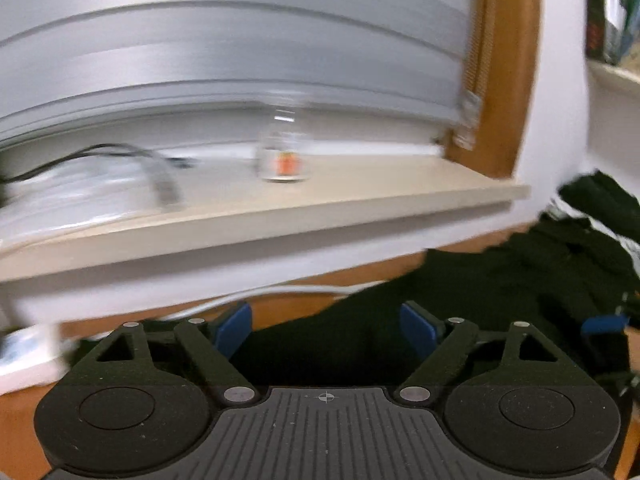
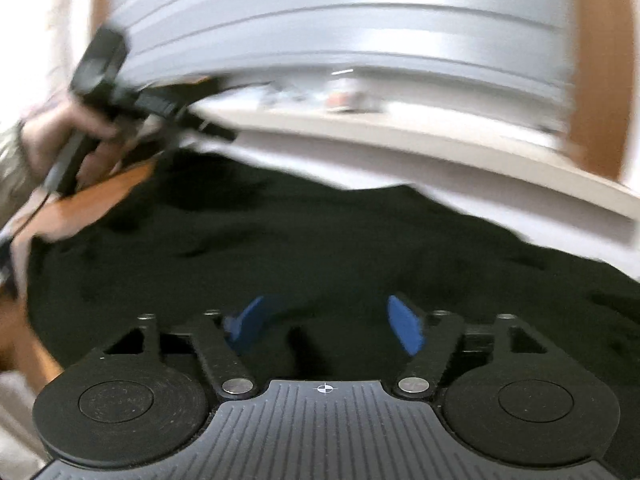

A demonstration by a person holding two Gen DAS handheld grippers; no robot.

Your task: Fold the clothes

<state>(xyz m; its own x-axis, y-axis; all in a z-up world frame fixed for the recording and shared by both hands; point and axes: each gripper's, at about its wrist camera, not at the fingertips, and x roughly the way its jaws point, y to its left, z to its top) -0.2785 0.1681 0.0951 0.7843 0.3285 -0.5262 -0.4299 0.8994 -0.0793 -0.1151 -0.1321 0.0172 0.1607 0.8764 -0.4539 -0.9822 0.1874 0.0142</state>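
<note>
A dark green, almost black garment lies bunched on an orange-brown table. In the left wrist view it spreads from between my fingers up to the right. My left gripper is open, its blue pads apart, with the cloth lying between and under them. In the right wrist view the garment fills the middle. My right gripper is open over it, its blue pads apart and holding nothing. The other gripper and the hand holding it show at the upper left. Both views are motion-blurred.
A cream window sill runs above the table with a small clear jar, a dark cable and grey blinds behind. A white cable lies at the table's back edge. A white object sits at the left.
</note>
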